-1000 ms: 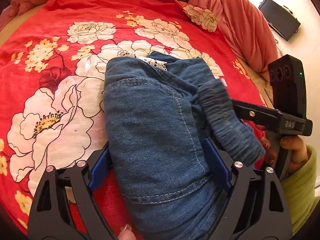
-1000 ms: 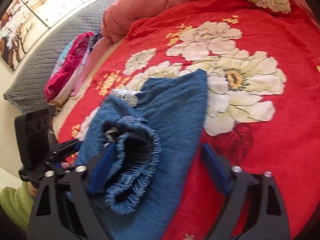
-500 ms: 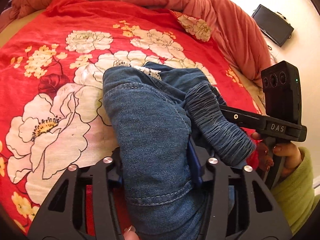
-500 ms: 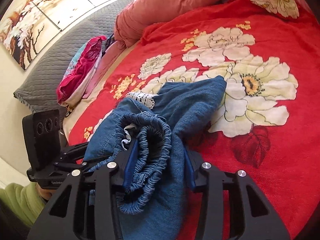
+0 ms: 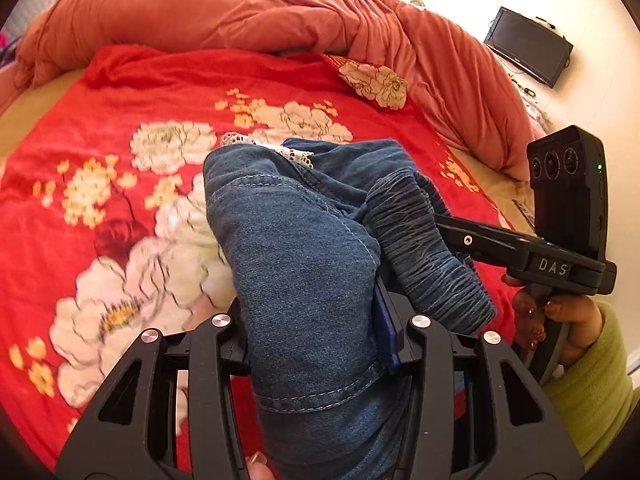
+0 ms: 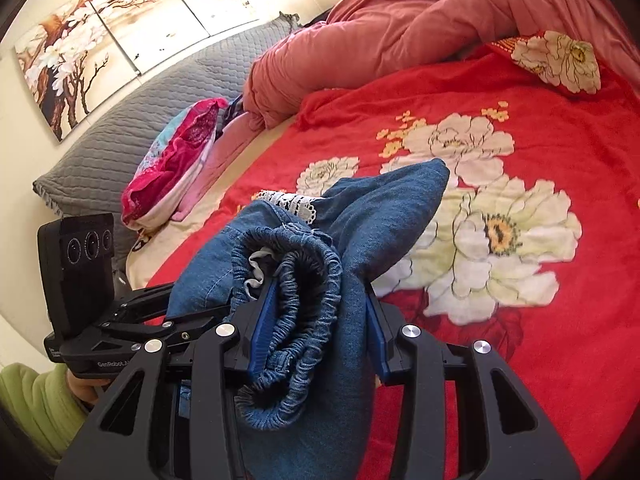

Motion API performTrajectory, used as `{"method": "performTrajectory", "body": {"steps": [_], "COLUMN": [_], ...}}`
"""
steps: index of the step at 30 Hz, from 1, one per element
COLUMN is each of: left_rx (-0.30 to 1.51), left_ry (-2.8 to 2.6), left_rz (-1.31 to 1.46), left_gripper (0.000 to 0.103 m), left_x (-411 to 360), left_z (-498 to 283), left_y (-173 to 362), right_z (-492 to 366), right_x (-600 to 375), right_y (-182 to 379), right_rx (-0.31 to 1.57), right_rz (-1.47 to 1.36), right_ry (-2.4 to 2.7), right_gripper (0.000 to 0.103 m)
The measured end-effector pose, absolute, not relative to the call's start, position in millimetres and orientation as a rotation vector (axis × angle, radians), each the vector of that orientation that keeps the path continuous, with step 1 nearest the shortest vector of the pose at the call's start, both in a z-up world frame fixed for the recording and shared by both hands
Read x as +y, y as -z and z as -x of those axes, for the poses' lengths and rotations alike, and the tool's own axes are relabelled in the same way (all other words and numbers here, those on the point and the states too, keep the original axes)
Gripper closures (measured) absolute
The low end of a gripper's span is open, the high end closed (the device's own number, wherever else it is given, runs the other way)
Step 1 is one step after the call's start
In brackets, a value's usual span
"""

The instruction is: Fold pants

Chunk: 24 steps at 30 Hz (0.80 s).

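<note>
Folded blue denim pants (image 5: 304,248) with white lace trim (image 5: 296,155) lie bunched on the red flowered bedspread (image 5: 120,184). My left gripper (image 5: 316,320) is shut on the near fold of the denim, which fills the gap between its blue pads. In the right wrist view the same pants (image 6: 384,208) show their gathered elastic waistband (image 6: 296,280), and my right gripper (image 6: 318,320) is shut on that waistband end. Both near ends are lifted a little off the bed. Each gripper shows in the other's view, held by a hand in a green sleeve (image 5: 592,384).
A rumpled salmon quilt (image 5: 248,12) runs along the far side of the bed. A grey quilted pillow (image 6: 132,136) and pink-red folded clothes (image 6: 180,152) lie at the bed's head. A dark screen (image 5: 528,46) sits on the floor beyond the bed.
Both grippers went from wide open around the denim to shut on it. Both then rose slightly, lifting the pants' near end off the bedspread.
</note>
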<state>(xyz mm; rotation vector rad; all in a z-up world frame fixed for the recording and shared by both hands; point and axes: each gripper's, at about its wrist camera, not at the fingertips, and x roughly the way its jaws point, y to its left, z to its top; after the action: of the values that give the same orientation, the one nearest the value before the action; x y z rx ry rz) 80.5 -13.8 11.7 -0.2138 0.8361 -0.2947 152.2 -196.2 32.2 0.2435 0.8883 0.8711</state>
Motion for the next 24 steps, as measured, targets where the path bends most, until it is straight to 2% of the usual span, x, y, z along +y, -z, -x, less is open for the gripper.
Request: {"method": "performTrajectory", "body": {"steps": [24], "left_rx": [0.827], "left_ry": [0.247], "left_rz": [0.134], "left_gripper": [0.066], "left_x": [-12], "left_z": [-170], "left_y": [-19], "right_z": [-235], "right_x": [-173], "right_y": [-42], "right_rx": [0.827], "right_rz": [-0.151], "right_ry": [-0.786], "right_gripper": [0.065]}}
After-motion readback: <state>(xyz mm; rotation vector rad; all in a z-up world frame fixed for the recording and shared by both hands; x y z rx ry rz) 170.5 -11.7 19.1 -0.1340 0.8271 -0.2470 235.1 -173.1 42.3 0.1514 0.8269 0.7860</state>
